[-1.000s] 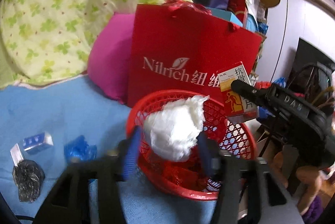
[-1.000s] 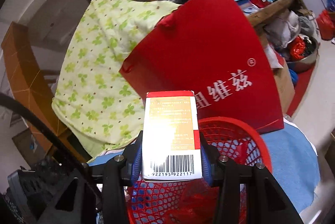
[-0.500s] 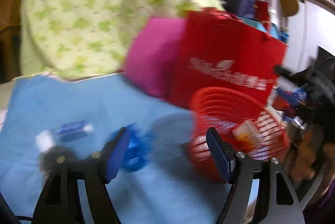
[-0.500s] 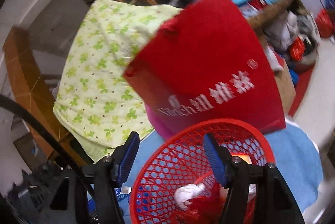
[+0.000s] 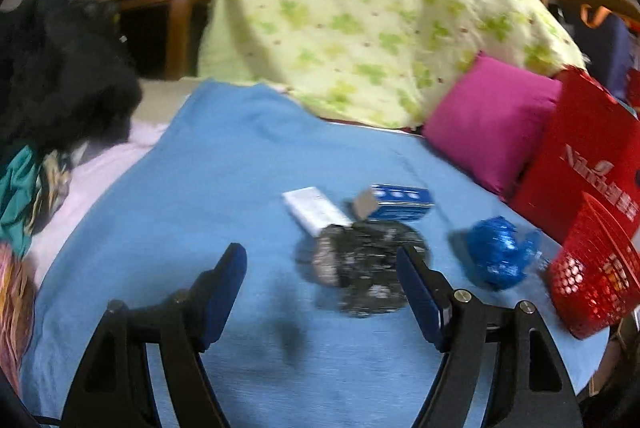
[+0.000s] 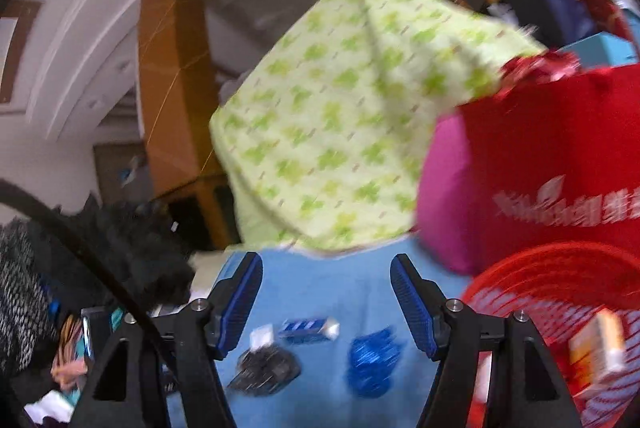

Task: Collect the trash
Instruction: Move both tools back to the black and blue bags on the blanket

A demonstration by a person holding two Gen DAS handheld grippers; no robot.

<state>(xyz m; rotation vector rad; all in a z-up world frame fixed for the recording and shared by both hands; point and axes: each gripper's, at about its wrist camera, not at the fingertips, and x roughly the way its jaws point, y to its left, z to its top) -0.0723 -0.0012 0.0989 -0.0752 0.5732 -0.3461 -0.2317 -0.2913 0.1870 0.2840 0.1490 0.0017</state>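
the left gripper (image 5: 320, 284) stands with its jaws wide apart and nothing held between them. it sits at the bottom of the left wrist view, pointing down over a blue blanket (image 5: 208, 188). just beyond its right finger, in the middle of the frame, lies a crumpled black bag (image 5: 360, 268). a flat white packet (image 5: 314, 210) touches the bag's upper left edge, and a blue and white box (image 5: 396, 206) lies just above the bag. to the right of the bag, apart from it, is a crumpled blue wrapper (image 5: 496, 256). at the right edge of the frame a red mesh basket (image 5: 596, 268) stands near the wrapper, with a red paper bag (image 5: 580, 164) behind it and a pink pillow (image 5: 488, 124) to the left of that bag. a green-patterned quilt (image 5: 360, 12) fills the upper centre, and a black fuzzy garment (image 5: 52, 68) is heaped at the upper left.

the right gripper (image 6: 326, 304) has its jaws opening, with nothing between them. in the blurred right wrist view the same pieces of trash lie on the blanket low in the frame, between and below the fingers: the black bag at lower centre-left, the blue box above it, the blue wrapper towards the right. the basket fills the lower right corner, and a yellow and white carton (image 6: 596, 348) lies inside it.
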